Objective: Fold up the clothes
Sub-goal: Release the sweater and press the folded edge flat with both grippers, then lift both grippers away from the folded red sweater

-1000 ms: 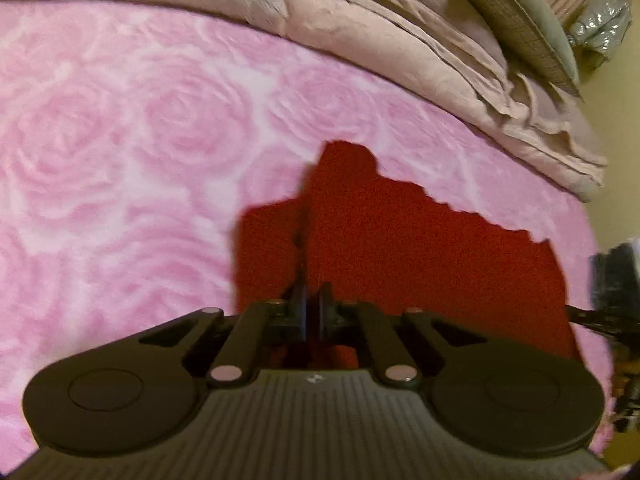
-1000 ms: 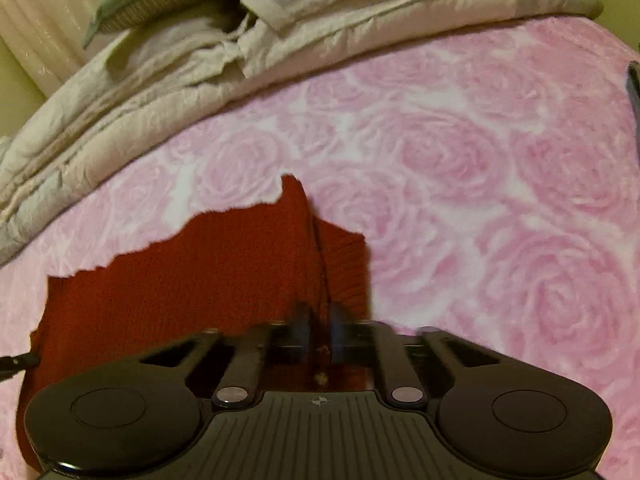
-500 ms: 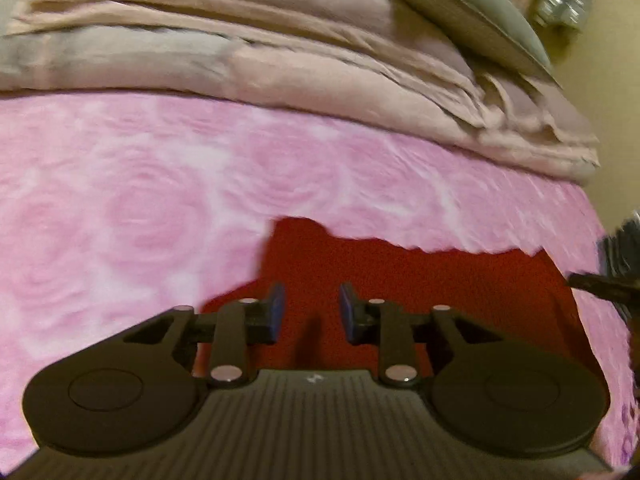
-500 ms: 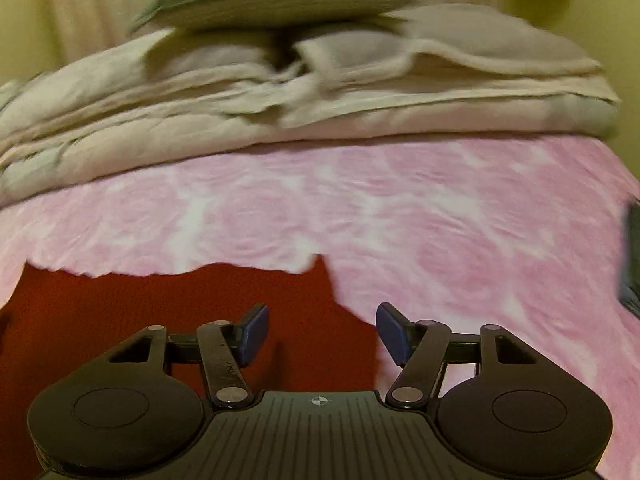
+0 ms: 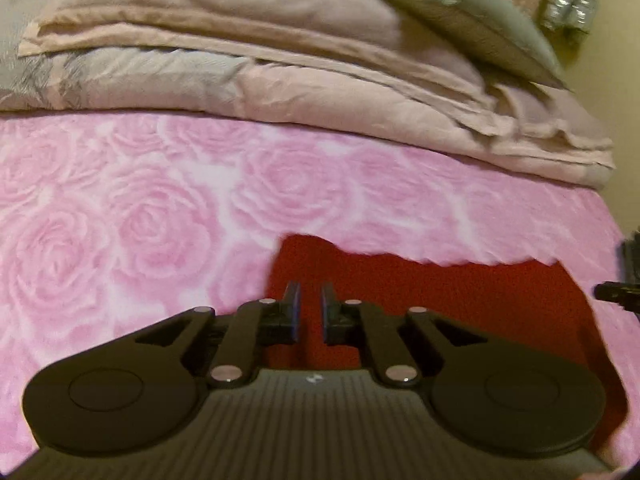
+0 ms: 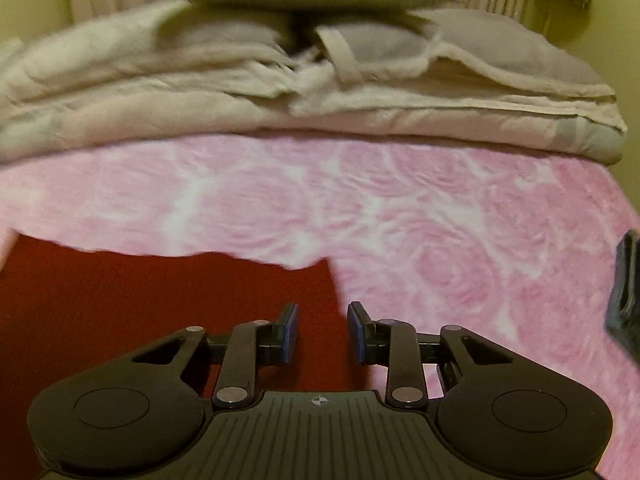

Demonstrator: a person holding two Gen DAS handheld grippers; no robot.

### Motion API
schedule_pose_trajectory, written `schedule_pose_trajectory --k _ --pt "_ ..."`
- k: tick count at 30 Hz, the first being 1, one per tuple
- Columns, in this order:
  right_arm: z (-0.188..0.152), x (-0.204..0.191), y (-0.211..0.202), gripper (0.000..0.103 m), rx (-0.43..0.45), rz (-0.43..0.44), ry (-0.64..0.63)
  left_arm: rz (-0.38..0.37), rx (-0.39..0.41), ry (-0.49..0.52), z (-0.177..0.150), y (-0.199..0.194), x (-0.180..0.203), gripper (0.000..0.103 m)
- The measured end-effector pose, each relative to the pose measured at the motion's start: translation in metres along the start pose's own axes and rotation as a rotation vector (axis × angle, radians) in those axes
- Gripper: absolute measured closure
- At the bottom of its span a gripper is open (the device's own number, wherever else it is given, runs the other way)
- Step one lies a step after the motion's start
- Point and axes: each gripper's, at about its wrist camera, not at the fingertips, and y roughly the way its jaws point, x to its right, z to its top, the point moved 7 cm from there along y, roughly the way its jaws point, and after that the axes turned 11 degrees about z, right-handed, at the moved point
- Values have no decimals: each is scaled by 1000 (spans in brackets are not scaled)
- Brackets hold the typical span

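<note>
A red knitted garment lies flat on a pink rose-patterned blanket; it also shows in the right wrist view. My left gripper is open and empty, just above the garment's left corner. My right gripper is open and empty over the garment's right corner. The right gripper's tip shows at the right edge of the left wrist view.
A folded beige duvet with a grey-green pillow on top lies along the far side of the bed. A dark object lies on the blanket at the right edge of the right wrist view.
Both grippers were shut on the red garment's edges a second ago. They have opened, let it go, and pulled back as the garment settled flat.
</note>
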Motion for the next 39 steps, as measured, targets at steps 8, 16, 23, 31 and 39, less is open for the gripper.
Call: schedule_pose_trajectory --k 8,16,23,31,39 --pt "-67 -55 9 71 -128 56 -19 -20 -125 54 -63 -9 44 95" --pt "-64 -55 -41 71 -51 35 91 27 -81 -22 -67 -52 27 94" --pt "-81 -54 -31 71 -208 -1 122 135 -185 12 -63 -59 19 94" --pt "-81 -86 -127 10 -179 14 233 169 -236 60 -42 -157 54 87" --pt "-87 -129 -198 10 -216 38 257 199 -272 171 -55 -243 81 77"
